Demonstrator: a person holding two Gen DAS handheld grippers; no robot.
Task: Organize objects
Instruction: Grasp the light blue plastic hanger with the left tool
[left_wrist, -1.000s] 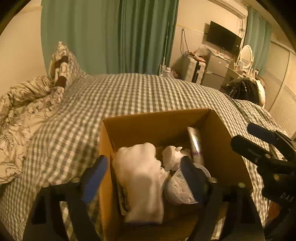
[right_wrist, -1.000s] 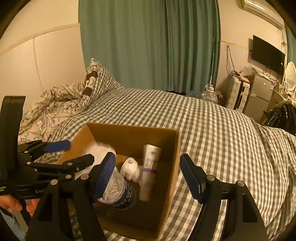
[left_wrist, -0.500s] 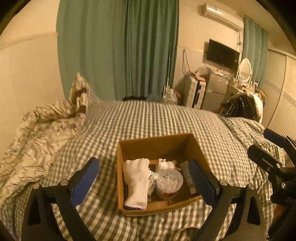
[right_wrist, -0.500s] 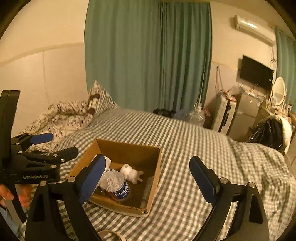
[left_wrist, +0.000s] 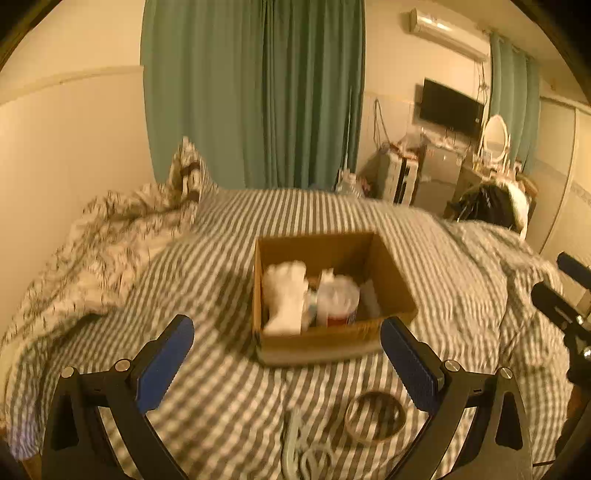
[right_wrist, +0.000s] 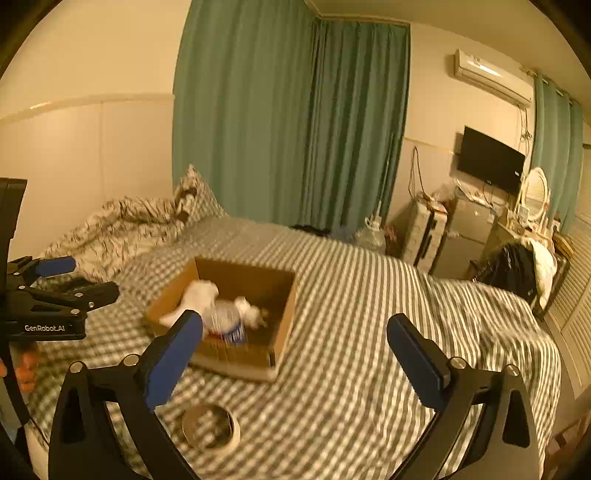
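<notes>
An open cardboard box (left_wrist: 332, 343) stands on the checked bed; it also shows in the right wrist view (right_wrist: 284, 325). Inside lie a white glove (left_wrist: 286, 295), a clear tub of cotton swabs (left_wrist: 338, 301) and a white tube (left_wrist: 369, 299). A tape roll (left_wrist: 375, 417) lies on the bedspread in front of the box, also seen in the right wrist view (right_wrist: 210, 426). A white cable (left_wrist: 303, 443) lies beside it. My left gripper (left_wrist: 288, 356) is open and empty, held back from the box. My right gripper (right_wrist: 295, 354) is open and empty to the box's right.
A rumpled patterned duvet (left_wrist: 92, 251) and pillow (left_wrist: 190, 170) lie at the bed's left. Green curtains (left_wrist: 258, 92) hang behind. A TV (right_wrist: 491, 164), cabinets (right_wrist: 469, 229) and a mirror (right_wrist: 535, 194) stand at the right wall. The bed's right edge (right_wrist: 546, 354) drops off.
Both grippers have pulled back and up from the box, which now looks smaller and farther. The tape roll and cable have come into view in front of it.
</notes>
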